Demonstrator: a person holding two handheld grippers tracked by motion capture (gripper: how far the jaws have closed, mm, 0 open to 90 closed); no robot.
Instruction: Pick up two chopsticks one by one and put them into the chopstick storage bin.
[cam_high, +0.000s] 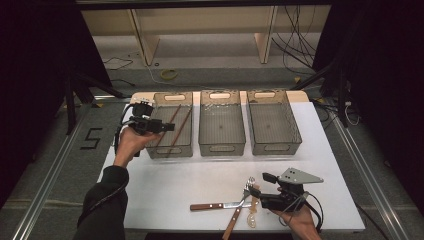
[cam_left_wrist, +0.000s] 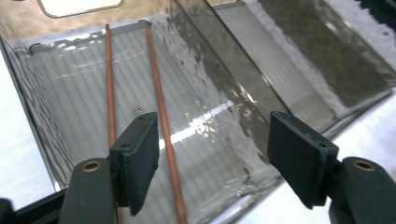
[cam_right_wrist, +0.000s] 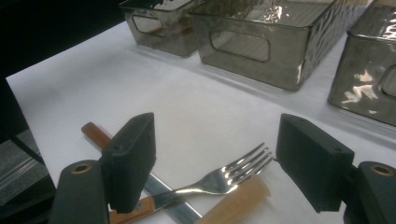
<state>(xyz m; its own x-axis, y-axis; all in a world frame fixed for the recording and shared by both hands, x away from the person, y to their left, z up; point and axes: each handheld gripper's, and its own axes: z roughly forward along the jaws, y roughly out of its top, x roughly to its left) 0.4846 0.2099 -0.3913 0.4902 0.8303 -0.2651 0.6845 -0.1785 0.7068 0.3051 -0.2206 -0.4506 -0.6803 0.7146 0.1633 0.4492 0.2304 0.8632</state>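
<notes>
Nearest to me, my right gripper (cam_right_wrist: 215, 158) hovers wide open and empty over the fork (cam_right_wrist: 224, 177), which lies across the knife (cam_high: 220, 205) at the table's near edge. I judge this the reaching step: next, lower and close on the fork. Farther off, my left gripper (cam_left_wrist: 212, 163) stands open, empty, above the left bin (cam_left_wrist: 65, 51) holding two chopsticks (cam_left_wrist: 159, 93).
</notes>
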